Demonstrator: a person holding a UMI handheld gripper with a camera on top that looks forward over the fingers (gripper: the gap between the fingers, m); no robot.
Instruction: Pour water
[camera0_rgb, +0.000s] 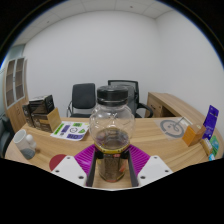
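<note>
The gripper (111, 166) clamps a clear glass jar with a black lid (111, 125) between both magenta-padded fingers (87, 157), holding it upright over the light wooden table (160, 140).

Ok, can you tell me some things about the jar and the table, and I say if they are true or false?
1. The clear glass jar with the black lid stands between the tongs. True.
2. The jar's lid is off. False: the black lid sits on top.
3. A white cup stands on the wooden table. True.
4. Three people sit on the chairs behind the table. False: the two black office chairs are empty.
</note>
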